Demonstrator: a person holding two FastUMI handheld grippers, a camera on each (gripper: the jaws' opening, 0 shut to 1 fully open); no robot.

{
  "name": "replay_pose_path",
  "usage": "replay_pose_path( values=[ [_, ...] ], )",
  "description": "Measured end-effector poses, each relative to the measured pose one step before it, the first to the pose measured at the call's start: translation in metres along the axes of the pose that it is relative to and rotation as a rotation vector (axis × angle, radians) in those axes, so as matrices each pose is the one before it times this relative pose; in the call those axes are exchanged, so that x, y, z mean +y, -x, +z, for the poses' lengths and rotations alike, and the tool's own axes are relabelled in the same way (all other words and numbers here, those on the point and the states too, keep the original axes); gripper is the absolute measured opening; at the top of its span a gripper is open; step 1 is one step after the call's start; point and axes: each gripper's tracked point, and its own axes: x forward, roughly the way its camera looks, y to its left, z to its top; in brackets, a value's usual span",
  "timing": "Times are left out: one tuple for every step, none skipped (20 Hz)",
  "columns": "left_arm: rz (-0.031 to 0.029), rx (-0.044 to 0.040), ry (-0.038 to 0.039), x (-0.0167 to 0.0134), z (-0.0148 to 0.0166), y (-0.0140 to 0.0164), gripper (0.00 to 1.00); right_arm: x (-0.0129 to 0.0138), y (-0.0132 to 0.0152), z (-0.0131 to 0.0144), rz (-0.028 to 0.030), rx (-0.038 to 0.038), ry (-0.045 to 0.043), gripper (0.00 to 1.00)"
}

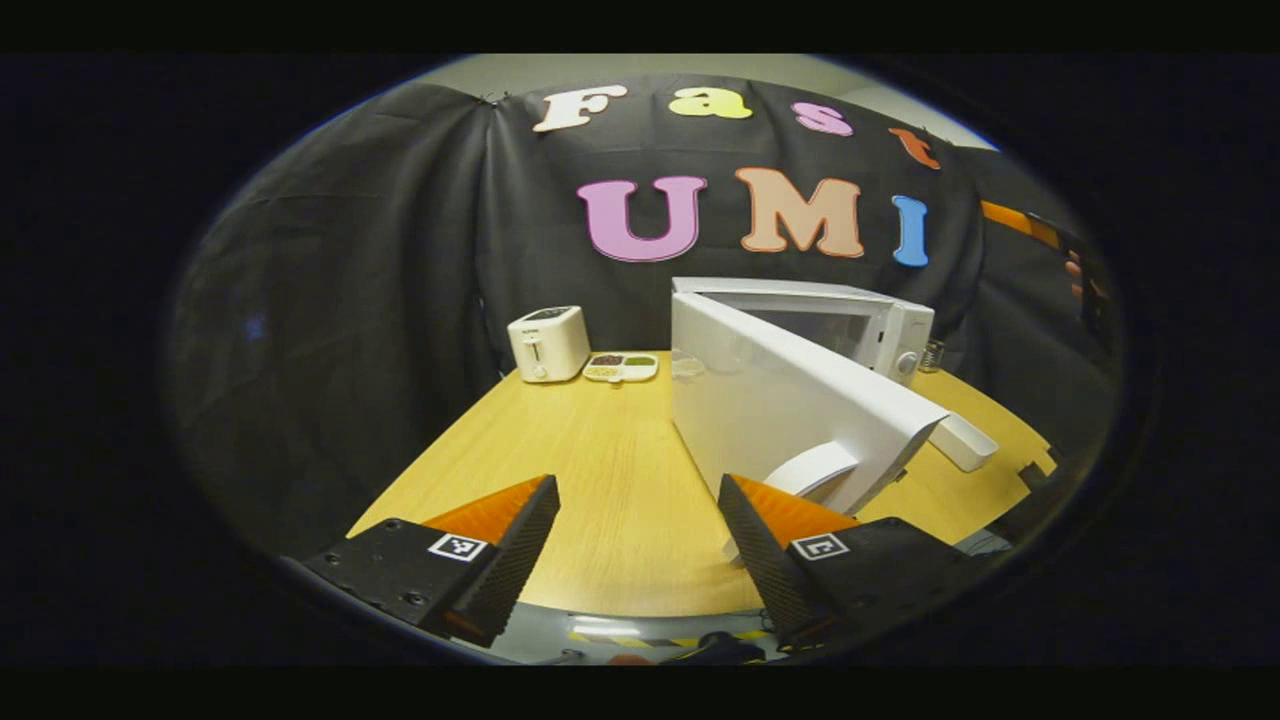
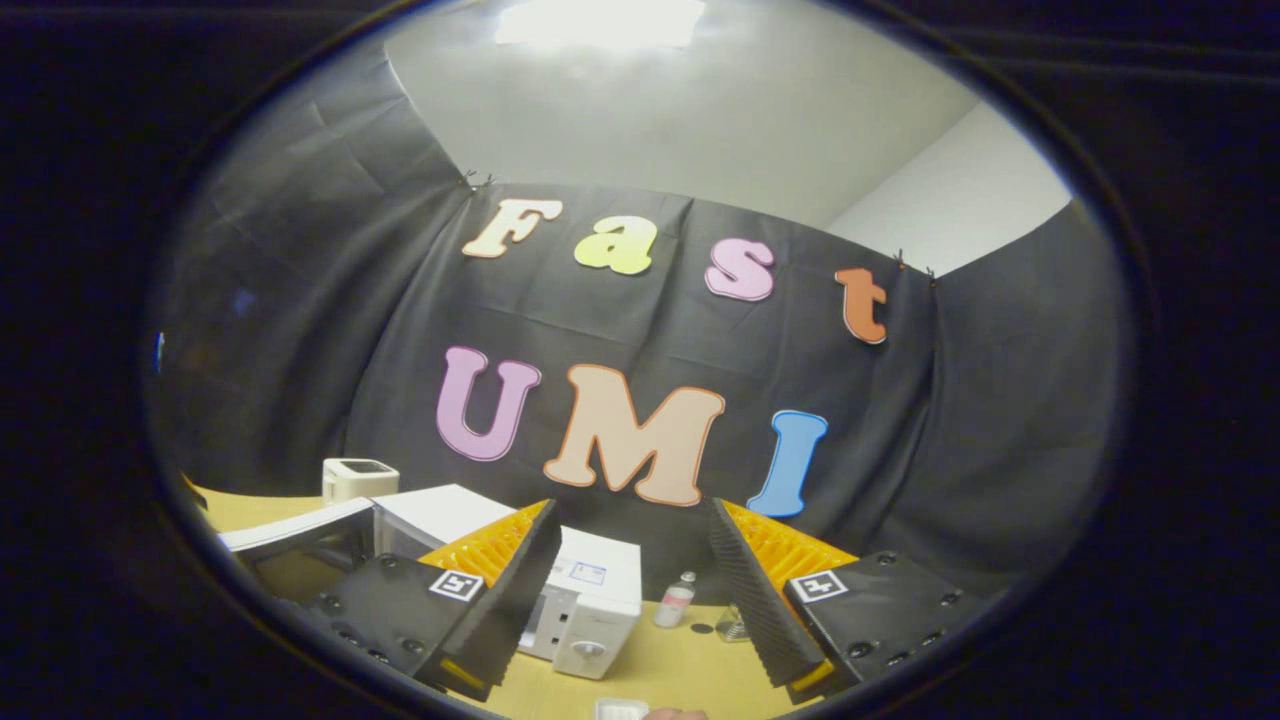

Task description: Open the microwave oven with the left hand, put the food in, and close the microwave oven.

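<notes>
Microwave: the white microwave (image 1: 880, 325) stands at the back right of the wooden bench (image 1: 600, 470), in front of the black cloth wall; in the right gripper view it sits low, partly behind the left finger.
Door: the microwave door (image 1: 790, 400) is swung wide open toward the camera, its handle (image 1: 962, 440) at the near end.
Food: a small divided tray of food (image 1: 621, 367) lies on the bench at the back, just beside a white toaster (image 1: 548, 343) and left of the open door.
Left gripper: the left gripper (image 1: 640, 545) hangs low over the near edge of the bench, jaws spread wide with nothing between them; the right finger lies close to the door's lower edge, contact unclear.
Right gripper: the right gripper (image 2: 630, 590) is raised and tilted upward toward the wall, jaws wide apart and holding nothing.
Other things: a small bottle (image 2: 677, 600) stands on the bench just right of the microwave.
</notes>
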Motion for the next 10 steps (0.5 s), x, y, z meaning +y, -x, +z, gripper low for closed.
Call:
replay_pose_path(
  values=[
    [-0.02111, -0.00236, -0.00415, -0.00881, 0.00196, -0.00143, 0.95, -0.00390, -0.00097, -0.00198, -0.00547, 0.00602, 0.01166, 0.95],
    [-0.01936, -0.00131, -0.00834, -0.00801, 0.00046, -0.00338, 0.95, -0.00408, 0.00075, -0.00155, -0.00680, 0.00569, 0.00916, 0.96],
    [-0.01643, 0.00199, -0.00934, -0.00795, 0.00050, -0.00400, 0.95, -0.00527, 0.00286, -0.00116, -0.00973, 0.00881, 0.00602, 0.95],
    [-0.01672, 0.00234, -0.01091, -0.00712, 0.00021, -0.00436, 0.95, -0.00542, 0.00261, -0.00176, -0.00920, 0.00625, 0.00027, 0.96],
    [-0.02482, 0.00152, -0.00988, -0.00880, 0.00213, -0.00362, 0.95, -0.00541, -0.00026, -0.00119, -0.00967, 0.00809, -0.00128, 0.95],
    [-0.02246, 0.00835, -0.00852, -0.00896, 0.00004, -0.00350, 0.94, -0.00787, 0.00181, -0.00285, -0.01580, 0.00886, 0.00016, 0.95],
    [-0.02341, 0.00567, -0.00827, -0.00994, 0.00179, -0.00500, 0.91, -0.00672, -0.00087, -0.00163, -0.01461, 0.00924, 0.00140, 0.95],
    [-0.00507, 0.00055, -0.01073, -0.00509, 0.00329, -0.00171, 0.86, -0.00716, 0.00138, -0.00094, -0.01280, 0.00468, -0.00030, 0.96],
    [0.00808, -0.00562, -0.01349, -0.00235, 0.00454, -0.00360, 0.61, -0.00838, 0.00209, -0.00203, -0.01518, 0.00507, -0.00023, 0.95],
    [-0.00169, -0.00979, -0.01025, -0.00510, 0.00374, -0.00516, 0.37, -0.00698, 0.00188, -0.00061, -0.01341, 0.00314, 0.00183, 0.95]
  ],
)
